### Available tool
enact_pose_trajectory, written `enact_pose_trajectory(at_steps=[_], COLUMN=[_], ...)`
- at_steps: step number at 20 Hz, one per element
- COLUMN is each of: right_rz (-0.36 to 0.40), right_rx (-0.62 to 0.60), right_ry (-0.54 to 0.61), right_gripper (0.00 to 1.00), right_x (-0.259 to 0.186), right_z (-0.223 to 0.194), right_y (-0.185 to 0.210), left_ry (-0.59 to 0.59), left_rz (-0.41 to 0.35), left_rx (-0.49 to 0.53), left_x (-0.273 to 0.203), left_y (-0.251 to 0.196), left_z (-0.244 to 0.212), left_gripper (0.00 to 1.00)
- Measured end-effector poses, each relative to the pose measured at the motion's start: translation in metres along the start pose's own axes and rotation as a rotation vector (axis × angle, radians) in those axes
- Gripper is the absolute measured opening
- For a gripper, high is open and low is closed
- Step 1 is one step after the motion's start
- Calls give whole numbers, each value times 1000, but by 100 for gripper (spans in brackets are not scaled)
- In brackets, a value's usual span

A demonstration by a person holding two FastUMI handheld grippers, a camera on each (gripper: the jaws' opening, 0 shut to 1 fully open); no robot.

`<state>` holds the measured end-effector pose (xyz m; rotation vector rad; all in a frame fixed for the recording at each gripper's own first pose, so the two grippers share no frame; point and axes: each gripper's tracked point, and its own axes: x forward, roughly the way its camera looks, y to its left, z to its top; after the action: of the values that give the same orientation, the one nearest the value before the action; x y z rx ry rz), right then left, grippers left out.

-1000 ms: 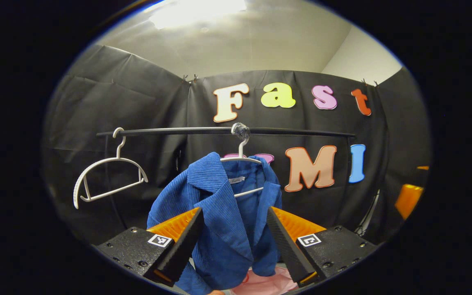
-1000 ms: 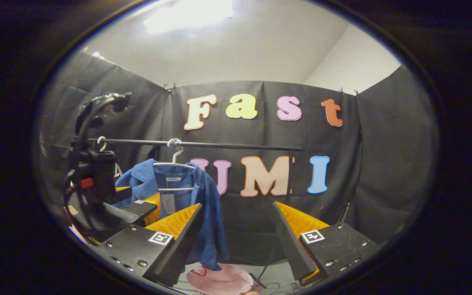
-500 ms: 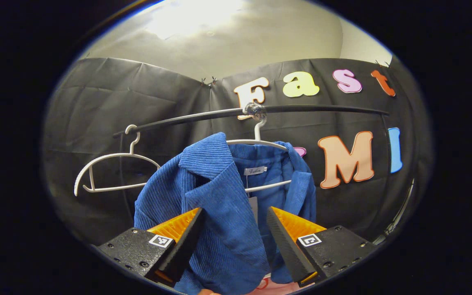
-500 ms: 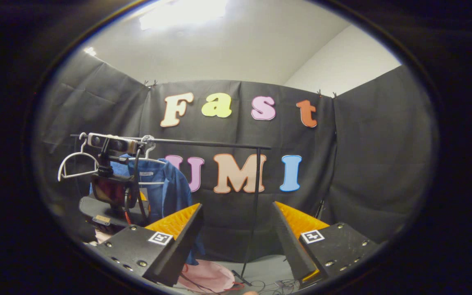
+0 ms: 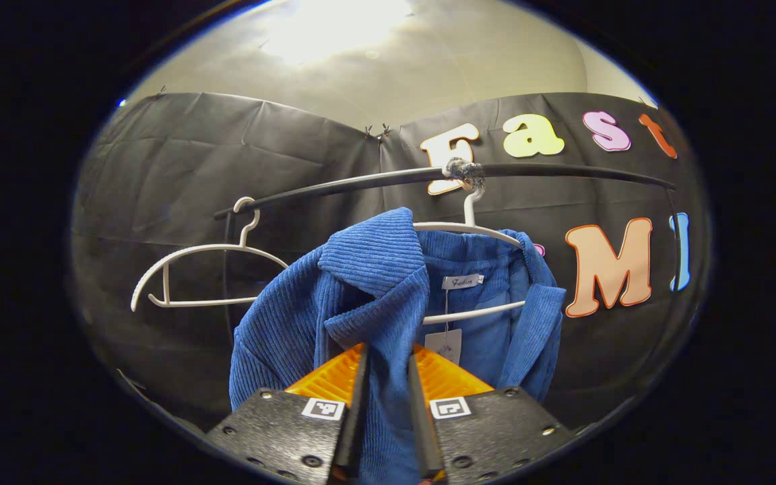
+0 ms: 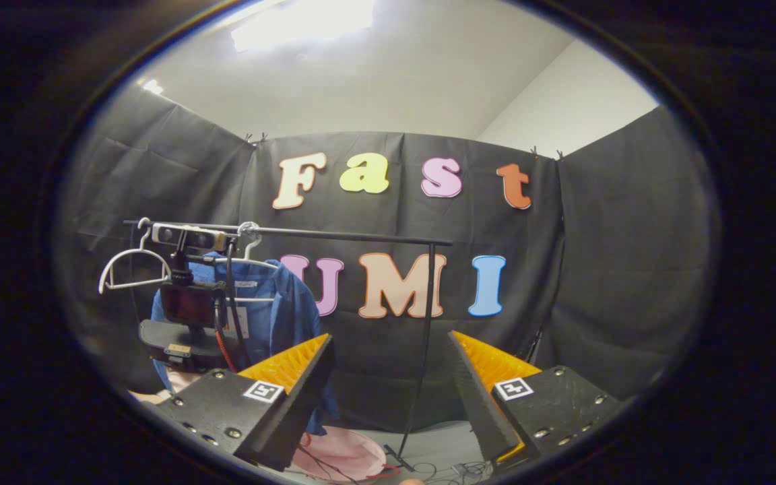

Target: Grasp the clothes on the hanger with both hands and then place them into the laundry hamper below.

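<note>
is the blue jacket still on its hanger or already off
On. The blue jacket hangs from the white hanger hooked on the rail, while the left gripper is shut on its front edge.

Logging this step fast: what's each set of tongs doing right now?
Left tongs: shut on the blue corduroy jacket's front edge.
Right tongs: open, holding nothing.

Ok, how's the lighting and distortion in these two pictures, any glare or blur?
Left gripper view: ceiling light blows out to white glare; fisheye bows the black rail; blue jacket is sharp, its corduroy ribs readable, and the left hand-held gripper is shut on its front edge. Right gripper view: similar ceiling glare, dark edges, open right hand-held gripper crisp.
</note>
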<state>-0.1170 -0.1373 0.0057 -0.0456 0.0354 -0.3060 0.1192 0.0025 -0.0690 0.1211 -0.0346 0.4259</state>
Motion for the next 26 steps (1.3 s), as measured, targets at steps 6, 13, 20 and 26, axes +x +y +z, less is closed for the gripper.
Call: enact_pose_trajectory(at_steps=[6,13,20,26], right_rz=[48,115,208,293], right_rx=[20,17,20,20], right_ry=[21,23,28,39], right_gripper=[98,98,98,98], right_x=[13,27,54,78], right_z=[-13,-20,-25,-36], right_y=[5,29,68,119], left_ry=[8,29,38,63], left_rz=[-24,-78,-201,-271], left_rx=[12,24,-56,-88], left_x=[-5,-22,-36,-34], left_y=[7,8,19,32], left_z=[3,5,20,26], left_gripper=[1,0,1,1])
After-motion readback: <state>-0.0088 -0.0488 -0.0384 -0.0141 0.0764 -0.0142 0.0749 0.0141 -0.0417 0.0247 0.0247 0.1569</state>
